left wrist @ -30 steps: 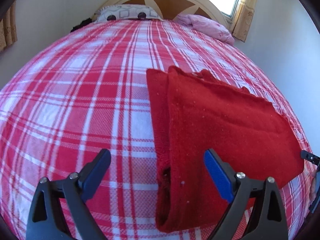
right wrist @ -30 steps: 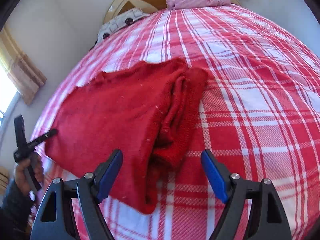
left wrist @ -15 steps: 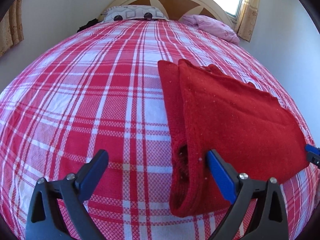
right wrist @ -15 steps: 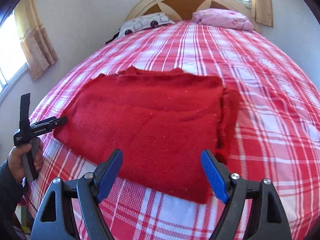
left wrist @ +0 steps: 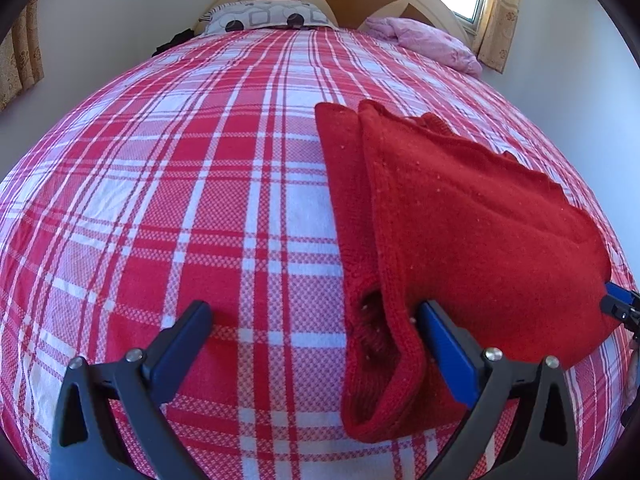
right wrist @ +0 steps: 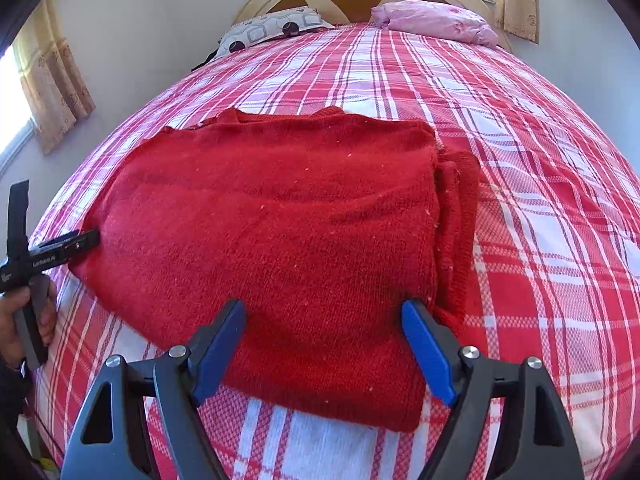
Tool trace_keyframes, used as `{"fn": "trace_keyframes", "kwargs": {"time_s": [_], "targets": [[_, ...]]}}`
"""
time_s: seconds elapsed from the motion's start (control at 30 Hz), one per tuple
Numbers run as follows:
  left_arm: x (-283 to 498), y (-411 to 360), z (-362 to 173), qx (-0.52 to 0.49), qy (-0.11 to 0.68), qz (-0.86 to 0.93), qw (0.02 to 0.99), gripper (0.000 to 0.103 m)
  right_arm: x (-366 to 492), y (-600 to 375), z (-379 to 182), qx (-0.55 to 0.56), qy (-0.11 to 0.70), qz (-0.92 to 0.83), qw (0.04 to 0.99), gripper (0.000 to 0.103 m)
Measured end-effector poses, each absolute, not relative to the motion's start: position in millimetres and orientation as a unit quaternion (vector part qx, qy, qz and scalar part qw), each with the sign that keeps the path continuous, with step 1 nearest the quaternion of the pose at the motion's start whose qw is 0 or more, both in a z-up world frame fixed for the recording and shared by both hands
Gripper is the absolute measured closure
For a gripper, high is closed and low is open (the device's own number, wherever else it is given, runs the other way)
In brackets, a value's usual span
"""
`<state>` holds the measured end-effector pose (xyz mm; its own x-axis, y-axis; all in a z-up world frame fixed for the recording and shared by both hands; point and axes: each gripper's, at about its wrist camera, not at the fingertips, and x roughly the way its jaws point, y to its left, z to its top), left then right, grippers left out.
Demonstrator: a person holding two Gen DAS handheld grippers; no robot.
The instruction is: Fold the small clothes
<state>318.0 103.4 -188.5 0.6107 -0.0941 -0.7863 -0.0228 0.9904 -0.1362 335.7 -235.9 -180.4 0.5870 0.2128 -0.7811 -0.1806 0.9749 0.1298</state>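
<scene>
The folded red sweater (right wrist: 280, 240) lies flat on the plaid bed (left wrist: 160, 200), and both the left gripper (left wrist: 314, 320) and the right gripper (right wrist: 324, 320) hover over its near edge with jaws wide, holding nothing.

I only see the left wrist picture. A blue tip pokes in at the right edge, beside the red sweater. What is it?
Observer: The right gripper. Its own view shows its jaws wide open at the red sweater's near edge.
Operator: Is the sweater's other side tidy?
Observer: Not quite. A folded strip sticks out past the top layer there.
Operator: Who holds the left gripper?
Observer: A bare hand grips its handle.
</scene>
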Motion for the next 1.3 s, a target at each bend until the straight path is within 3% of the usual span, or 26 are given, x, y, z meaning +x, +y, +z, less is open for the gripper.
{"fn": "trace_keyframes", "kwargs": {"time_s": [0.37,0.67,1.03,1.2,1.3], "targets": [[314.4,112.5,-183.4,-0.088,0.418,-0.003,0.904,0.000,332.6,-205.9,-142.2,-0.015,0.392,0.128,0.911,0.022],[316.3,122.9,-186.6,-0.133,0.412,-0.027,0.901,0.000,427.4,-160.8,-185.7,-0.023,0.475,0.122,0.871,0.022],[310.1,133.1,-186.0,-0.181,0.393,-0.055,0.900,0.000,494.2,-147.1,-193.9,-0.031,0.472,0.068,0.878,0.016],[295.4,145.0,-171.2,-0.208,0.343,-0.036,0.915,0.000,479.9,-148.6,-161.8,0.019,0.457,0.070,0.886,0.017],[309.4,133.4,-184.1,-0.187,0.390,-0.036,0.901,0.000,467.4,-125.5,-140.2,0.007,0.422,0.120,0.899,0.017]]}}
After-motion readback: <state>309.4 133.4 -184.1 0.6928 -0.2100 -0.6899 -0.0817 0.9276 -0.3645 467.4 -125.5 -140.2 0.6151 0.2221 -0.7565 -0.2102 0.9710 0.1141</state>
